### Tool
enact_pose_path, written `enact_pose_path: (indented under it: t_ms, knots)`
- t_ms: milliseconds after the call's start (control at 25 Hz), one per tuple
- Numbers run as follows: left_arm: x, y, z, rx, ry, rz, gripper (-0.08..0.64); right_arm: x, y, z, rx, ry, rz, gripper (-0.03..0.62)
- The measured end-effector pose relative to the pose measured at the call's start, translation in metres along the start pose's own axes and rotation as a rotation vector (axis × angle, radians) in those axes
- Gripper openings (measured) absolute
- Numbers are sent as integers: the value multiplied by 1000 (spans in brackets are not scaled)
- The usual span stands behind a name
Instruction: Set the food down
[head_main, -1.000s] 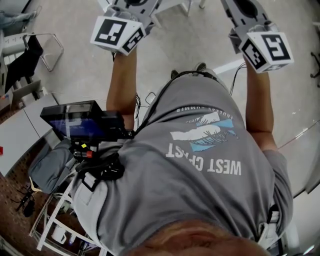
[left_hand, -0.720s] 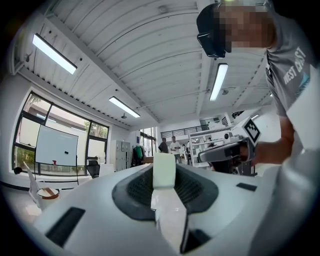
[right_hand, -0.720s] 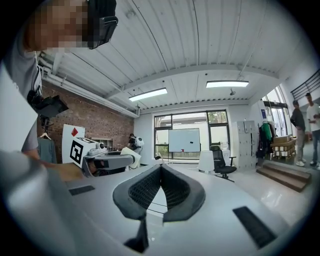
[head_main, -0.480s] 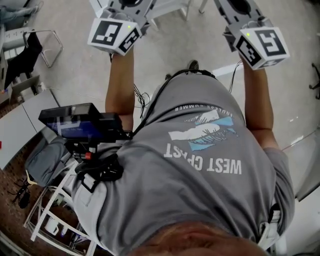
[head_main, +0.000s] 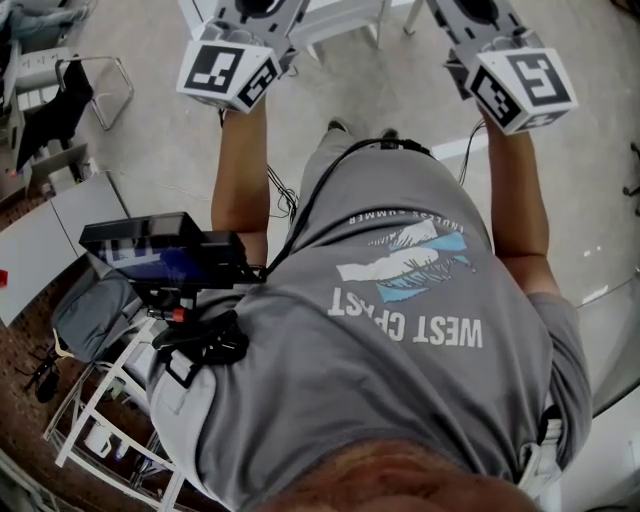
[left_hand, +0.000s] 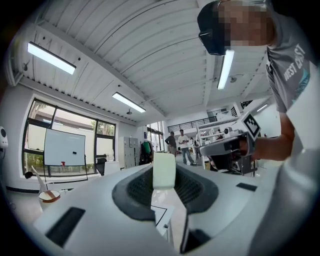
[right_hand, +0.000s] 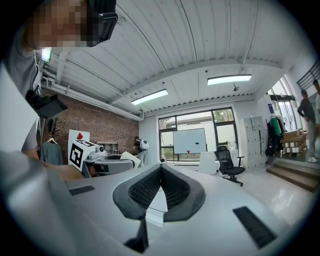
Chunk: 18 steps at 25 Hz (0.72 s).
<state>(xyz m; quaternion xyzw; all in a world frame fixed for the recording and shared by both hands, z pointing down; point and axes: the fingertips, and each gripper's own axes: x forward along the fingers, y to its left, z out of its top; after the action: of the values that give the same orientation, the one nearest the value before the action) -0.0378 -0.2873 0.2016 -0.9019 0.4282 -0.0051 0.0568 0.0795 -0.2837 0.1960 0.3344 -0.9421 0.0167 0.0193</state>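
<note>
1. Stepping on, you have carried the rig along since a second ago. In the head view the dark screen (head_main: 150, 245) at your left hip sits a little lower and the floor behind it has slid. The left cube (head_main: 230, 72) and right cube (head_main: 525, 88) keep their places, raised ahead of your grey shirt (head_main: 420, 330). No food and no surface to put it on shows here.
2. In the left gripper view, your left gripper (left_hand: 164, 186) points out into the room, tilted up toward the ceiling. Its jaws pinch a pale block (left_hand: 164, 169), the food, by its two broad faces. The block stands upright between the dark pads (left_hand: 134, 187) and juts past their tips.
3. In the right gripper view, your right gripper (right_hand: 161, 169) carries nothing, and its jaws are pressed together at the tips.
4. The block looks light, smooth-faced and perhaps a little soft, so it could slip or dent under a harder squeeze. Your hold on the flat sides, low on the block, seems the sound one. Keep it level, and lower it onto its bottom face once you reach a surface.
</note>
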Motion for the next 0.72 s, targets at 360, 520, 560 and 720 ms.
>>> enact_pose_path:
  t_ms: [360, 520, 560, 720]
  knots:
    - [-54, 2, 22, -17, -7, -52, 103, -9, 62, 21, -8, 22, -63, 8]
    - [-30, 24, -29, -17, 11, -69, 103, 18, 33, -22, 7, 18, -86, 8]
    - [-13, 45, -42, -19, 14, -66, 103, 41, 16, -29, 7, 21, -85, 8]
    - [40, 126, -73, -37, 22, -66, 103, 123, -36, -43, 2, 39, -89, 8]
